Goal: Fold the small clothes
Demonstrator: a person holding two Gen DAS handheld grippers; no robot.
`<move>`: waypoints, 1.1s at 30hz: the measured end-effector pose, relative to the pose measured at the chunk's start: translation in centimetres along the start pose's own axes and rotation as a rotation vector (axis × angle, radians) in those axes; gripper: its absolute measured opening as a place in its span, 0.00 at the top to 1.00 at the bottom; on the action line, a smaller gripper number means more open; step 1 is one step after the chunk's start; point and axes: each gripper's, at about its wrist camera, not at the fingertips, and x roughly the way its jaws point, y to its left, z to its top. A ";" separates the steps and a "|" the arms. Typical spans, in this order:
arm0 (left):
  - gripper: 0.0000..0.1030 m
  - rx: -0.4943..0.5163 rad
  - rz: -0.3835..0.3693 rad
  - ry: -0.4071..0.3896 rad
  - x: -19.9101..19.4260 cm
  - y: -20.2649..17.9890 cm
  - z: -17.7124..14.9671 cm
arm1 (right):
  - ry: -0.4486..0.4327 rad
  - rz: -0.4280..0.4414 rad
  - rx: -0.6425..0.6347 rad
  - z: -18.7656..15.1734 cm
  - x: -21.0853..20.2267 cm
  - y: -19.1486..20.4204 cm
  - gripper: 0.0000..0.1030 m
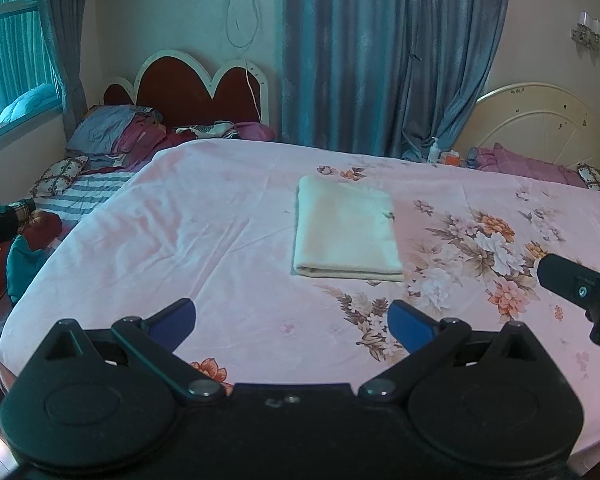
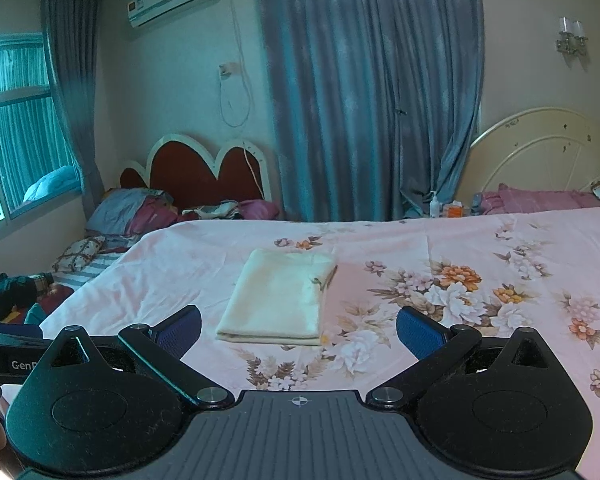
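A cream garment [image 1: 346, 228] lies folded into a neat rectangle on the pink floral bedsheet [image 1: 204, 220], its thick folded edge toward me. In the right wrist view the same garment [image 2: 278, 300] rests just beyond the blue pads. My left gripper [image 1: 292, 326] hovers open above the sheet, short of the garment, holding nothing. My right gripper [image 2: 298, 330] is open too, wide apart, empty, with the garment's near edge between and ahead of its fingers. In the left wrist view the right gripper's fingers [image 1: 560, 276] show at the right edge.
A second bed with a red heart-shaped headboard [image 1: 196, 88] and heaped bedding stands at the left. Blue curtains [image 1: 380, 52] hang behind. Bottles [image 1: 434, 150] and pink pillows [image 1: 520, 164] sit at the far right. Dark clothes [image 2: 12, 296] lie at the left.
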 end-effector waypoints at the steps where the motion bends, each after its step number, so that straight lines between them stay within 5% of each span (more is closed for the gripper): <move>1: 0.01 -0.001 0.000 0.001 0.0 0.1 0.0 | 0.001 0.001 -0.002 0.0 0.1 0.1 0.01; 33: 0.01 0.004 -0.001 0.006 0.2 0.2 0.0 | 0.016 0.020 0.000 -0.1 1.0 0.1 0.01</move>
